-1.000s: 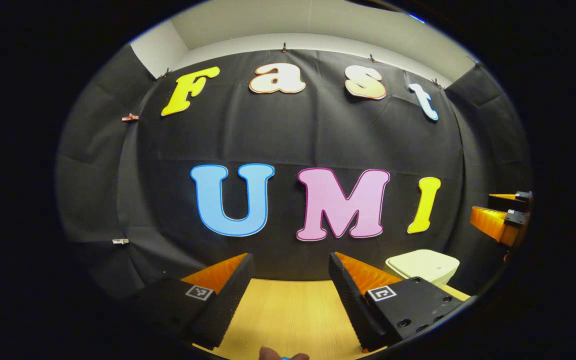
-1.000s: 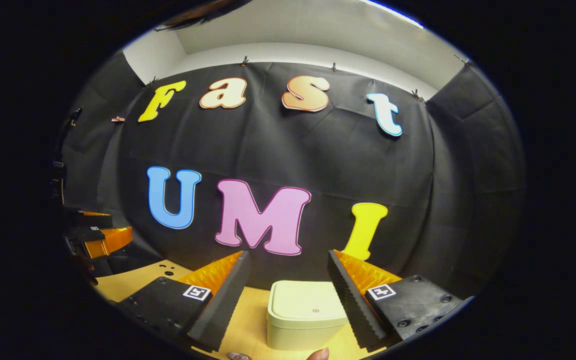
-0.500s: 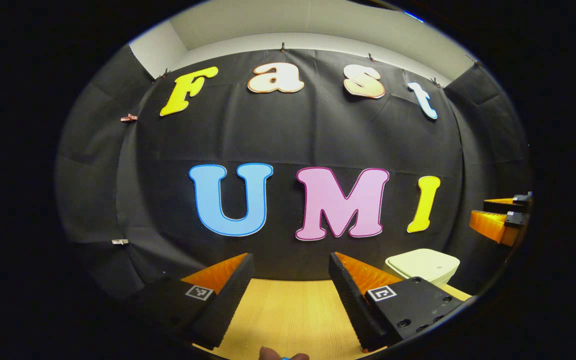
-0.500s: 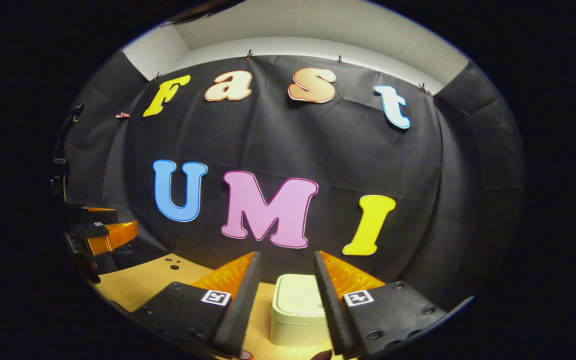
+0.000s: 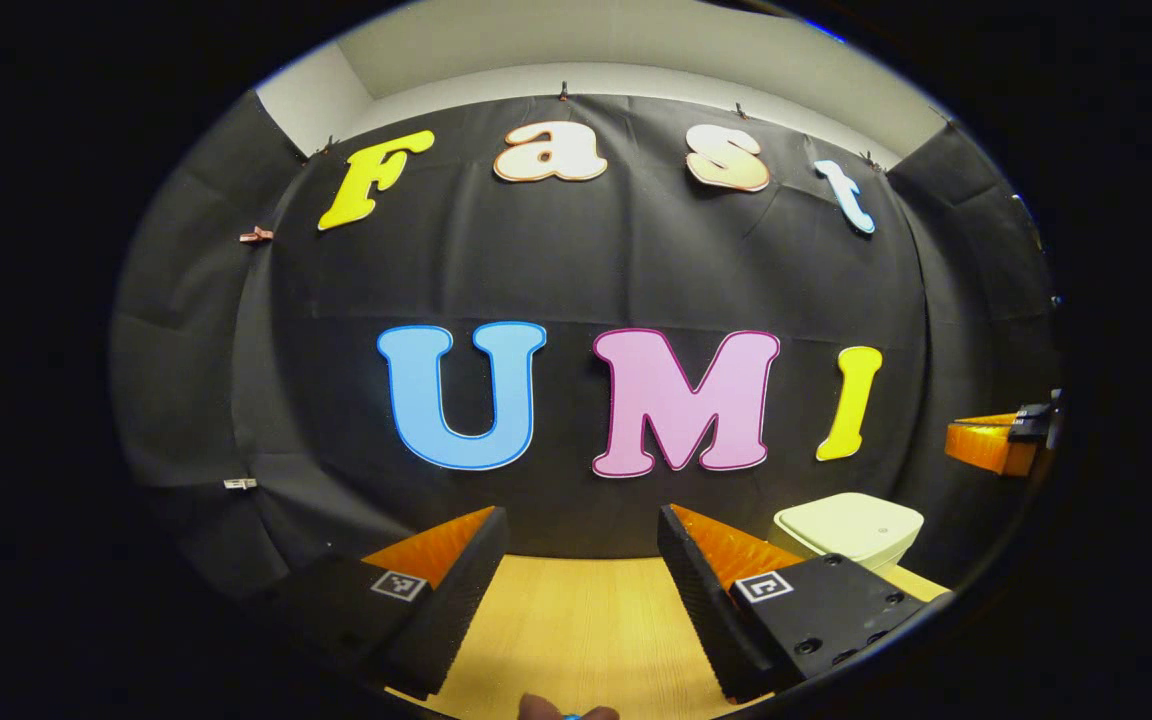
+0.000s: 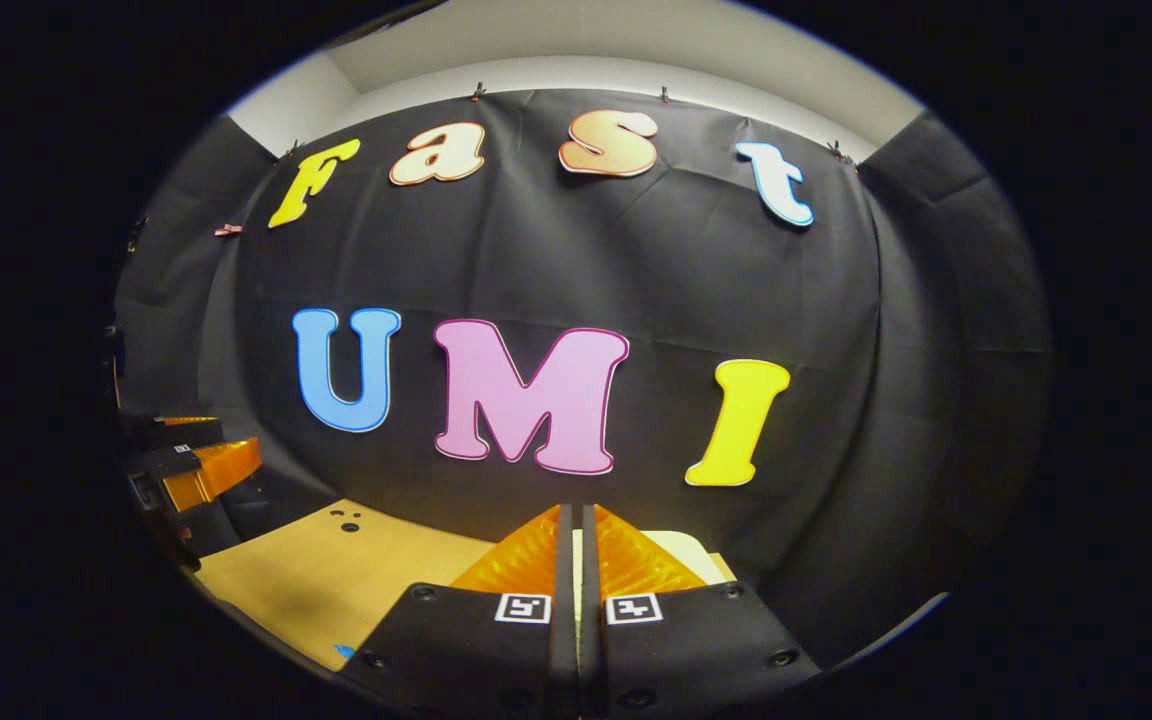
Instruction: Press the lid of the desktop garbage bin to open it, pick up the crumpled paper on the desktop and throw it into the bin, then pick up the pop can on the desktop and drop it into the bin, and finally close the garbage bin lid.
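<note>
Wooden table [image 5: 576, 620]: left tool [image 5: 581, 545] agape, right tool [image 6: 576, 520] closed

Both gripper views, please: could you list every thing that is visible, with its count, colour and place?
Garbage bin: one, pale cream, lid down; on the table to the right in the left gripper view; in the right gripper view it sits just behind the closed fingers.
Table: one, light wood; along the bottom of both views.
Small holes: a few, dark; in the tabletop at the left of the right gripper view.
Booth wall: one, black cloth; behind the table.
Fingertip: one; bottom edge of the left gripper view.
Left gripper: one; fingers apart over bare table, nothing between them.
Right gripper: one; fingers closed together, in front of the bin.
</note>
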`<state>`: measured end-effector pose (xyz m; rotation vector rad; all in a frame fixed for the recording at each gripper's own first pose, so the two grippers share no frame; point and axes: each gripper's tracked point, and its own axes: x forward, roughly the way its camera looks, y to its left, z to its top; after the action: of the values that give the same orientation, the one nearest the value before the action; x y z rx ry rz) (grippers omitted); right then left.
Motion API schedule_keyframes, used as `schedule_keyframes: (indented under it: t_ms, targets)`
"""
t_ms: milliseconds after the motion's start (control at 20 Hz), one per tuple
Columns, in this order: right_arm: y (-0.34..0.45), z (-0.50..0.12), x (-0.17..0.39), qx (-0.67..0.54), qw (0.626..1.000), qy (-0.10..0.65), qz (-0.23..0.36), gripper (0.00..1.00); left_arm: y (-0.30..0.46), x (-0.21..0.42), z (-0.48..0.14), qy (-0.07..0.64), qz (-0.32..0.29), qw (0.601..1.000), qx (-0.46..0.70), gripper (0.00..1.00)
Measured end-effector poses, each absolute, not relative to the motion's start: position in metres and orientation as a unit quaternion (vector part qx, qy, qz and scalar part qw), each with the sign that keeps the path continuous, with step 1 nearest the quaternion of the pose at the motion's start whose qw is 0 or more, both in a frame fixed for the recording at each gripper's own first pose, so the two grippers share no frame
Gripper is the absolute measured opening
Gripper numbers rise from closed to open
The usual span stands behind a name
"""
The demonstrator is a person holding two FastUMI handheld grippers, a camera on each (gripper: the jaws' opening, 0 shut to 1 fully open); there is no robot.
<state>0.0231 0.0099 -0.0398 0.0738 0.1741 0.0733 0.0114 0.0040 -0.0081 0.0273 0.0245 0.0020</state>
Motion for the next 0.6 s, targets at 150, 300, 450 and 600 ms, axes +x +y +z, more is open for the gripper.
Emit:
schedule_keyframes:
  t_ms: [150,300,450,600]
  targets:
    - [-0.013,-0.046,0.037,0.045,0.991,0.124,0.016,0.05,0.006,0.012,-0.009,0.012,0.002,1.0,0.013,0.96]
    - [-0.02,-0.06,0.05,0.071,0.98,0.182,0.027,0.05,0.008,0.015,-0.012,0.015,0.004,1.0,0.011,0.96]
    - [-0.03,-0.084,0.063,0.083,0.965,0.246,0.03,0.05,0.009,0.014,-0.013,0.018,0.007,1.0,0.013,0.96]
    - [-0.036,-0.118,0.07,0.076,0.948,0.307,0.035,0.05,0.009,0.014,-0.013,0.018,0.006,1.0,0.014,0.96]
